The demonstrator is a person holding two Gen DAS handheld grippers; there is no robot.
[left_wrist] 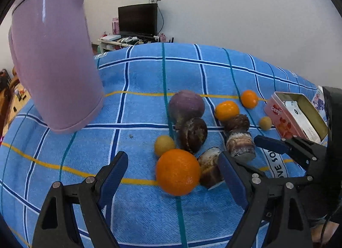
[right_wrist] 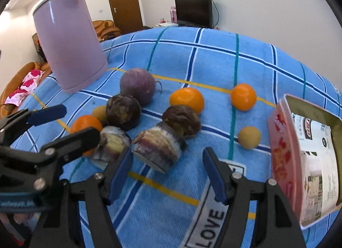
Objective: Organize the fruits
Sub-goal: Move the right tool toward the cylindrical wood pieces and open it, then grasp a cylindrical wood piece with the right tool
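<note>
Cloth: I'm seeing blue checks lying under everything.
Kettle: standing far left.
Tin: sitting right, lid off.
Fruits: I'm hovering my left gripper, spread wide, around the nearest orange.
Right gripper: gaping, holding nothing.

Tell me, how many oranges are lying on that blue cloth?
3. The near orange lies between the left hand-held gripper's open fingers; the middle orange sits beside a dark brown fruit; the far orange lies towards the pink tin. None looks hidden.

Three oranges lie on the cloth, with two small yellow fruits and two dark round fruits. There are also two cut chunks, one purple ball, one tin and one lilac jug.
</note>
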